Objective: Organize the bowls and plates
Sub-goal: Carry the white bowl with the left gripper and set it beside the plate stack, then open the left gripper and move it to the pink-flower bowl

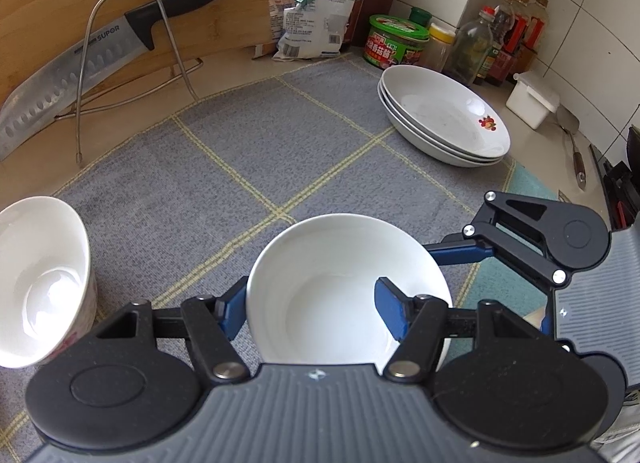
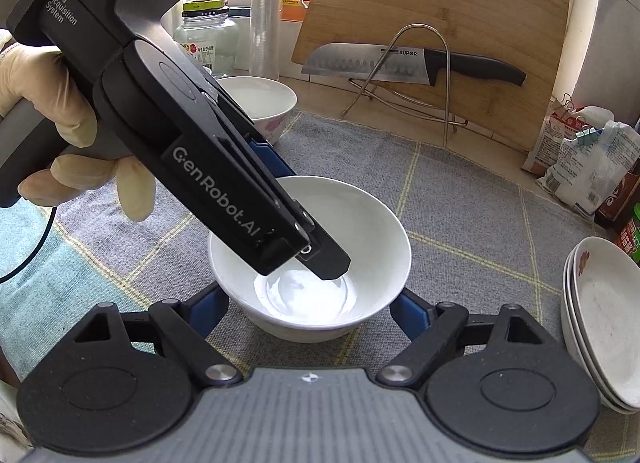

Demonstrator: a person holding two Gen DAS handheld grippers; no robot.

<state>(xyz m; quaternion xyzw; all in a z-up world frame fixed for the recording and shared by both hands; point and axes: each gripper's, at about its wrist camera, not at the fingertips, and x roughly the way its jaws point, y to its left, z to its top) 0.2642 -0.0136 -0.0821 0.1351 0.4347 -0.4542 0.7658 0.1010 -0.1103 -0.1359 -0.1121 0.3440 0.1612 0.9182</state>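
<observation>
The surface [image 1: 120, 167] is covered by a grey checked cloth [image 1: 256, 151], with stacked plates [image 1: 444, 119] at the far right and a second bowl [image 1: 40, 283] at the left. The white bowl [image 2: 316, 255] sits mid-cloth. Its rim wall is pinched by the left gripper [image 1: 316, 315], one finger inside. The right gripper [image 2: 308, 303] is spread around it, not pressing. A level lift toward the second bowl is advised.

Beige counter [image 1: 224, 67], grey checked mat [image 1: 248, 151], knife rack [image 1: 120, 75], jars, pkts.
</observation>
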